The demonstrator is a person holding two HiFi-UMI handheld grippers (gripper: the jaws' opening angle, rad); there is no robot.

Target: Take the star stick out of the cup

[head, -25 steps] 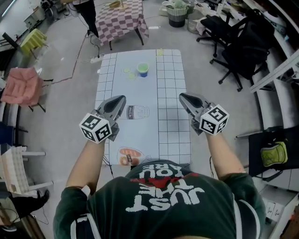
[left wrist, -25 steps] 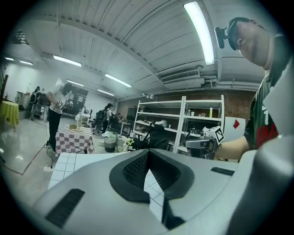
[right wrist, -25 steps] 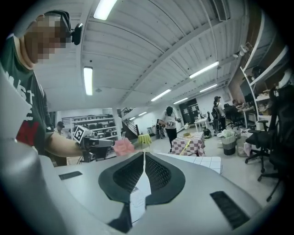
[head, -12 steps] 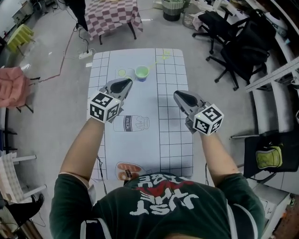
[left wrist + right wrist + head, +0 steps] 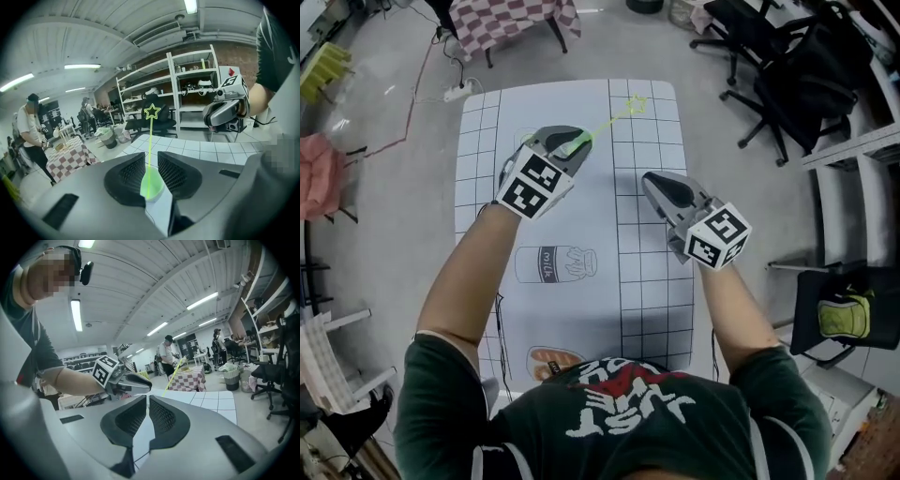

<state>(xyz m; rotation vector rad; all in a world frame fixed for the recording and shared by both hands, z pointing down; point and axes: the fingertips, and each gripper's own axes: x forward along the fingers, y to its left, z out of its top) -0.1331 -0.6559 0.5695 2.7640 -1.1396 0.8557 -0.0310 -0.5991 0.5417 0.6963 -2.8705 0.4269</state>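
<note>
- Left gripper holds its jaws a little apart, flanking the green cup at the far end of the gridded table; I cannot tell whether they touch it.
- Right gripper hovers nearby over the table, jaws pressed together on nothing.
- Star stick stands tilted in the cup, star uppermost.
- It looks thin, light and bendy, so it is probably best pinched gently on the bare shaft above the rim while the cup is steadied.

Left claw reaches forward, jaws slightly apart; right claw hovers closed.
</note>
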